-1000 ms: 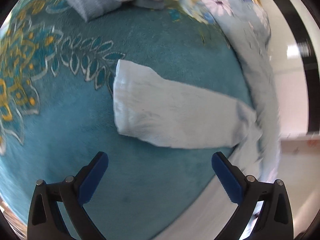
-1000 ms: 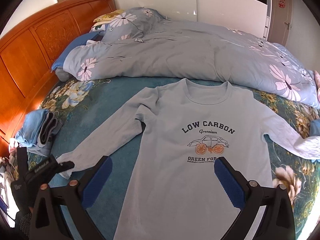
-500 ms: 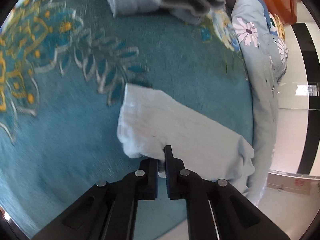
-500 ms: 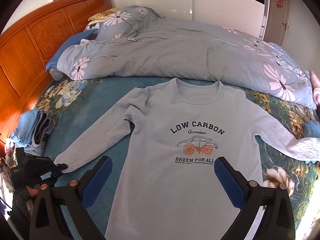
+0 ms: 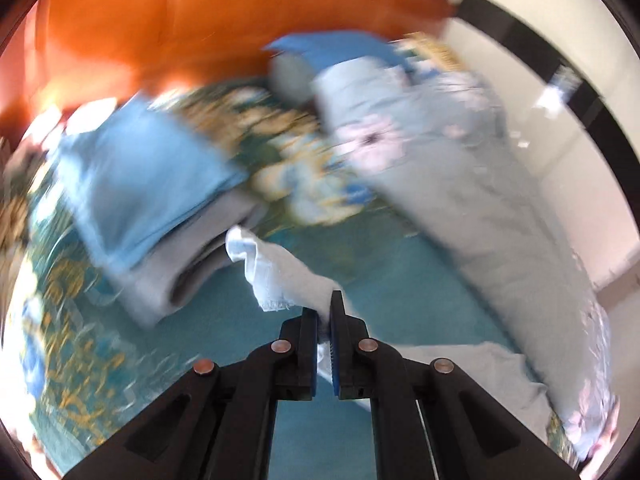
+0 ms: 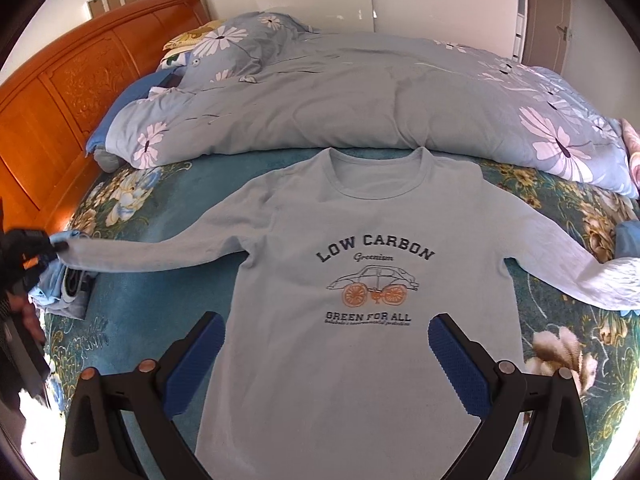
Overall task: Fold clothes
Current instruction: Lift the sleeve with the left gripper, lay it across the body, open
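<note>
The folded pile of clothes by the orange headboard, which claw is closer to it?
Left. The left claw, shut on the shirt's sleeve cuff, is right beside the folded pile. The right claw hangs open over the shirt's front, farther away.

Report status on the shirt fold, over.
Left gripper shut on the sleeve cuff, lifted. Right gripper open above the shirt. Folded clothes pile beside the cuff.

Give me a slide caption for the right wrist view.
Open right tongs hover over a spread shirt while left tongs grip its sleeve cuff.
</note>
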Motion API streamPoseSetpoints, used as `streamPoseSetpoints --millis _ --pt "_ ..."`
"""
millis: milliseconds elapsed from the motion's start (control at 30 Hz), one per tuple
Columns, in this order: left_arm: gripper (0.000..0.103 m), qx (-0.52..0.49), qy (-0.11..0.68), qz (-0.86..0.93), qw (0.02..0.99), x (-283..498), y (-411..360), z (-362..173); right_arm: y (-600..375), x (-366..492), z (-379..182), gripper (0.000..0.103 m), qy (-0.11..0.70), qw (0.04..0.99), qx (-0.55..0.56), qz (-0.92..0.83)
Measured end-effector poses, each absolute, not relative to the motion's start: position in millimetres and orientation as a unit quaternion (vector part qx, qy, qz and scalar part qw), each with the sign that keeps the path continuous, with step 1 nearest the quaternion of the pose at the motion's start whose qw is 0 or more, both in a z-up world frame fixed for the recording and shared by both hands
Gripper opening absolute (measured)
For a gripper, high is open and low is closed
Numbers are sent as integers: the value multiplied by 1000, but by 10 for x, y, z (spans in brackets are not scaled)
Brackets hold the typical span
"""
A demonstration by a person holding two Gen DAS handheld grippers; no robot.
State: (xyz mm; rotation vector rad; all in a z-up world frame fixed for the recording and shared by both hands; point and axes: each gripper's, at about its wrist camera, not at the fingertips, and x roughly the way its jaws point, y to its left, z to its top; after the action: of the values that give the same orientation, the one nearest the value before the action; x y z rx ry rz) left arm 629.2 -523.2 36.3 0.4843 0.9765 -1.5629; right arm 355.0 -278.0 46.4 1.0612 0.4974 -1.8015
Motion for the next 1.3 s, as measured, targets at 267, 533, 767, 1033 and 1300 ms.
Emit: streamPoseSetpoints --millis 267,533,767,1033,1300 --pt "5 262 351 -782 443 4733 -5203 629 -2502 3002 450 103 177 458 456 -743" --pt "5 323 302 -839 317 3203 -4628 545 -2053 2271 466 103 157 421 471 -759" --pt "5 372 270 -850 258 2242 -3992 302 -1581 1720 400 103 135 383 486 -774" --pt "5 464 242 -818 239 1657 -3614 -391 -1198 1346 286 103 122 360 500 -778" --pt "42 516 220 -792 241 1624 -3406 -670 -1036 1204 168 103 119 358 508 -775"
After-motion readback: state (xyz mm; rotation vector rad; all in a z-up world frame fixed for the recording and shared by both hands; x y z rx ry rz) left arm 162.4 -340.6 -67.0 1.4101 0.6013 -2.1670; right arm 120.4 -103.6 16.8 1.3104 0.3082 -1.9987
